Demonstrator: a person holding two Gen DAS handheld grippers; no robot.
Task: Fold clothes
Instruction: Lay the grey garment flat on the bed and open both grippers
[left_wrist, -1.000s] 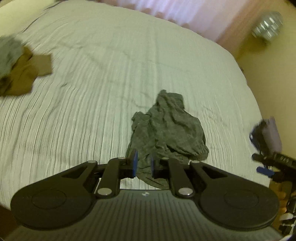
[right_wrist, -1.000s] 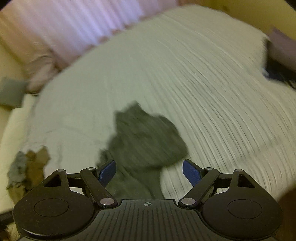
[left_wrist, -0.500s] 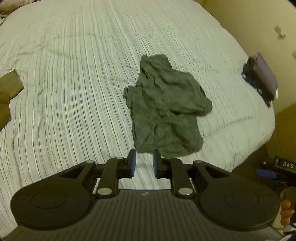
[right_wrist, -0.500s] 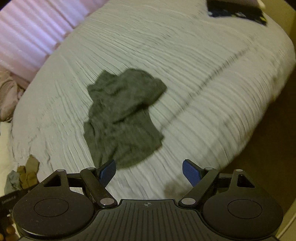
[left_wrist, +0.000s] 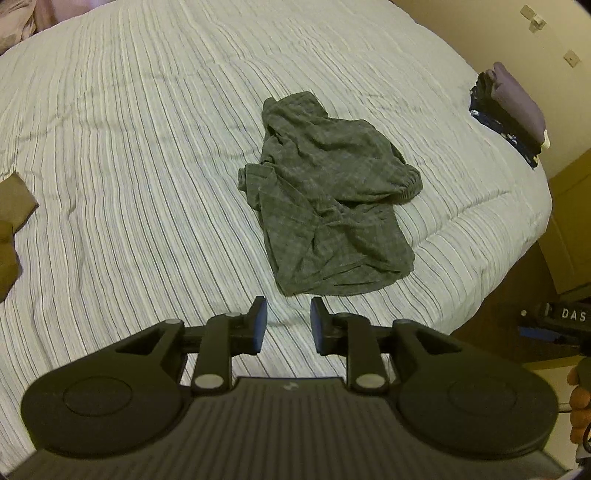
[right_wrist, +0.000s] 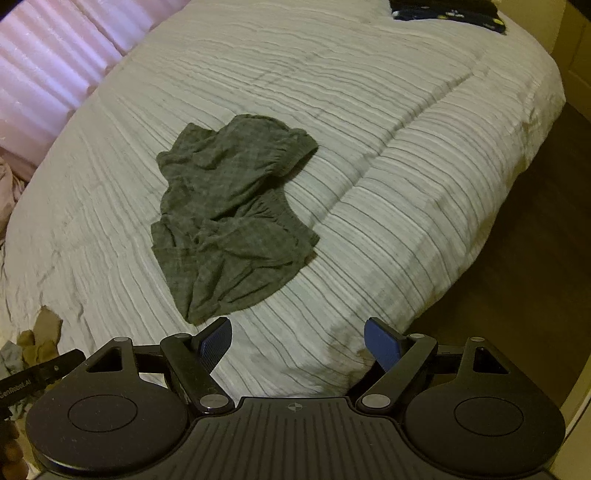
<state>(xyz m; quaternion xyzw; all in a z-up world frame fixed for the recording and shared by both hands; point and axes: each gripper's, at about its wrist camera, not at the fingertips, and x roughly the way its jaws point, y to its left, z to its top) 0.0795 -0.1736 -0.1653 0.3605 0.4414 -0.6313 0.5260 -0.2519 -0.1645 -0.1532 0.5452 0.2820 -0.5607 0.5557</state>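
Hovering over the near edge of the bed, the left tongs (left_wrist: 284, 320) have their blue pads a little apart and opening, with nothing between them but striped bedcover. The right tongs (right_wrist: 298, 341) stand wide open and likewise hold nothing. Both point steeply down toward the mattress.

Just beyond the tips of both lies the grey garment (left_wrist: 328, 199), which looks like a pair of checked shorts with a gathered waistband. It sits crumpled on the striped bedcover (left_wrist: 129, 147), the far part bunched and rolled over onto the nearer part, with creases running across it. Its near hem lies just ahead of the left tongs and slightly to their right; in the right wrist view the same garment (right_wrist: 229, 218) lies ahead and to the left.

Farther out, a brown garment (left_wrist: 11, 221) rests at the left edge of the bed, and a dark stack of what seems to be folded clothing (left_wrist: 509, 107) sits at the far right corner. Pink curtains (right_wrist: 48, 62) hang beyond the bed.

Judging by this, the grey piece is not yet folded or even spread flat. What remains is to grasp it, smooth it out, fold it, and probably deal with the brown piece afterwards.
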